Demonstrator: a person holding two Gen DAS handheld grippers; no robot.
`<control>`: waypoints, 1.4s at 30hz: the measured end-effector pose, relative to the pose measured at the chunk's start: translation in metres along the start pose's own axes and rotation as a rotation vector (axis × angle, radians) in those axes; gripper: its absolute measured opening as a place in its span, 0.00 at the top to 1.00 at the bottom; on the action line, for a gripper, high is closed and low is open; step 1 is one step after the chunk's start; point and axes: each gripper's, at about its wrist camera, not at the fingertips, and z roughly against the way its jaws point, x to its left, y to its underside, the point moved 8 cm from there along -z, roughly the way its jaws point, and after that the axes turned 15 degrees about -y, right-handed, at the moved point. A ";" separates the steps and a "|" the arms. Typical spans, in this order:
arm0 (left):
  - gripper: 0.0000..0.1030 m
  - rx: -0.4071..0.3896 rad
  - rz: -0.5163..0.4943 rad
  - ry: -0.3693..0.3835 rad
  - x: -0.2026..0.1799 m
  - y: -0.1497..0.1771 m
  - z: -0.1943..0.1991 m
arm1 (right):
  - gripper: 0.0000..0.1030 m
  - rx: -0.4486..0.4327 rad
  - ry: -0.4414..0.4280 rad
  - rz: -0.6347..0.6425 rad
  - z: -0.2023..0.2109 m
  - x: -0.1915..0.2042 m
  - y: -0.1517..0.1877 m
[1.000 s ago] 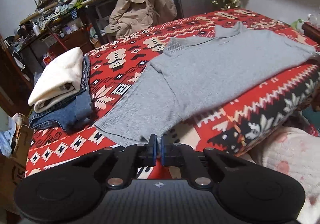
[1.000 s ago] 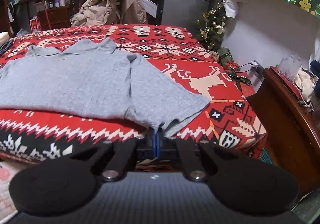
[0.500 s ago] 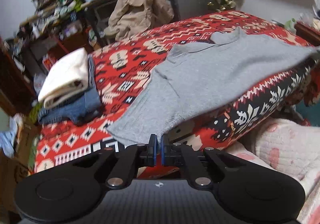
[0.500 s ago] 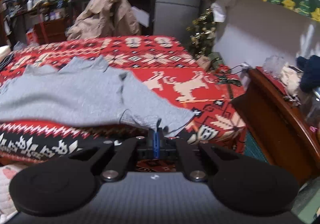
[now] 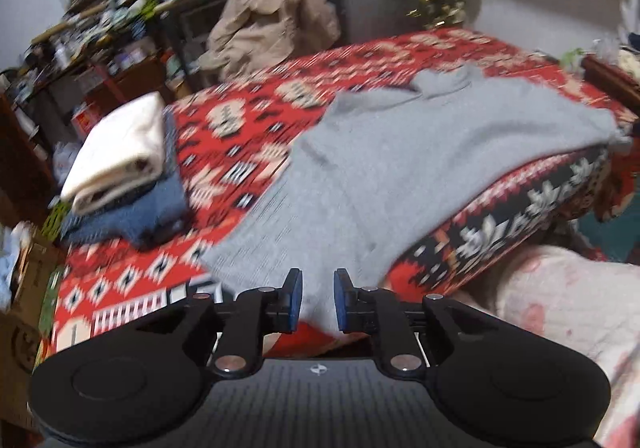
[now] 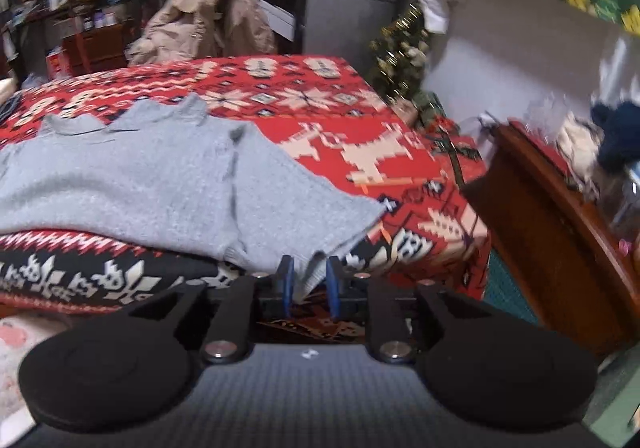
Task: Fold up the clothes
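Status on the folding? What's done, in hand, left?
Done: white and blue clothes sit folded in a stack. In hand: grey shirt spread flat on the bed, its hem between the opening left claw and right claw. Left: every fold of it.

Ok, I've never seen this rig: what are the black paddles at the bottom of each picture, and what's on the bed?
Each picture comes from a camera on a handheld two-finger gripper, looking along its fingers; a person holds one in each hand. The black shapes are the gripper's own body. The left gripper and right gripper each have blue pads, and both are opening now. A grey shirt lies spread on the red patterned bed, its near hem over the edge. The hem sits loosely between each gripper's pads, no longer pinched. Left of the shirt is a stack of folded clothes: a cream piece on blue denim.
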 end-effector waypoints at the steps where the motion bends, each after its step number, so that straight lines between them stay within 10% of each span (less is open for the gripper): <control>1: 0.84 -0.019 -0.015 0.021 -0.005 -0.007 0.003 | 0.81 -0.006 -0.016 0.042 0.003 0.008 -0.005; 19: 0.79 -0.146 -0.339 0.301 -0.153 -0.064 -0.051 | 0.75 0.124 -0.389 0.648 -0.084 0.176 -0.017; 27: 0.74 -0.154 -0.368 0.313 -0.155 -0.059 -0.058 | 0.92 0.133 -0.420 0.704 -0.101 0.180 -0.016; 30: 0.96 -0.159 -0.386 0.298 -0.157 -0.061 -0.061 | 0.96 0.141 -0.431 0.721 -0.101 0.182 -0.014; 42: 0.96 -0.165 -0.417 0.306 -0.157 -0.051 -0.041 | 0.98 0.142 -0.477 0.682 -0.077 0.181 -0.016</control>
